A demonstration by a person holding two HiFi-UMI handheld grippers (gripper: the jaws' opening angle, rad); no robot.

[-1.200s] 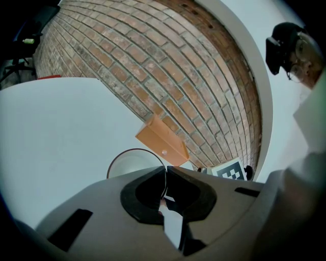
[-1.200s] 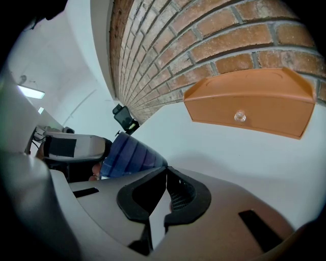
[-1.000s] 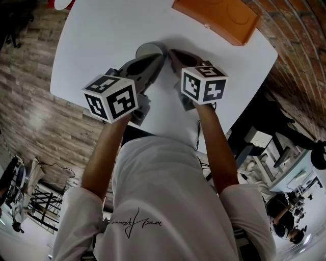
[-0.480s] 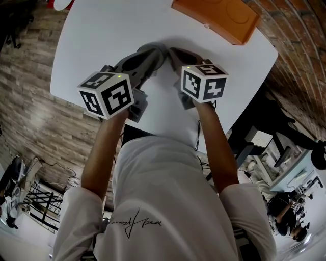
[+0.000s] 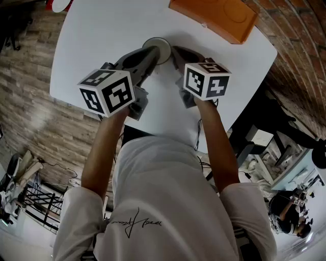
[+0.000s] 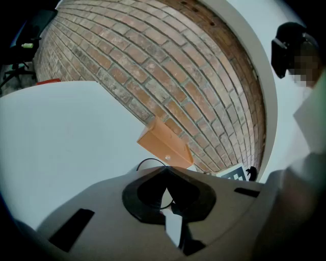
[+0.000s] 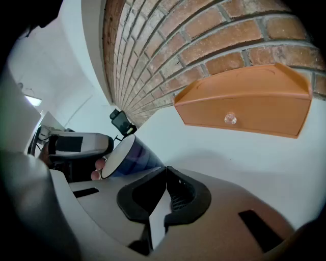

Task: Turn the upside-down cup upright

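Observation:
The cup (image 5: 157, 49) hangs tilted over the white table (image 5: 102, 30), its pale round face turned up toward the head view. In the right gripper view it is a bluish cup (image 7: 133, 155) lying on a slant, its white round end pointing left. My left gripper (image 5: 151, 55) is shut on the cup's wall. In the left gripper view the jaws (image 6: 165, 172) meet, with only a thin dark arc of the cup (image 6: 151, 164) showing beyond them. My right gripper (image 5: 175, 52) sits just right of the cup, its jaws (image 7: 165, 172) shut with nothing between them.
An orange box (image 5: 214, 18) lies at the table's far right corner, against the brick wall (image 7: 214, 46). The table's near edge runs just under both grippers. A red object (image 5: 51, 4) sits past the far left corner.
The cup stood upside down on the table a second ago. The left gripper has since closed on it and tipped it up. The right gripper has barely moved.

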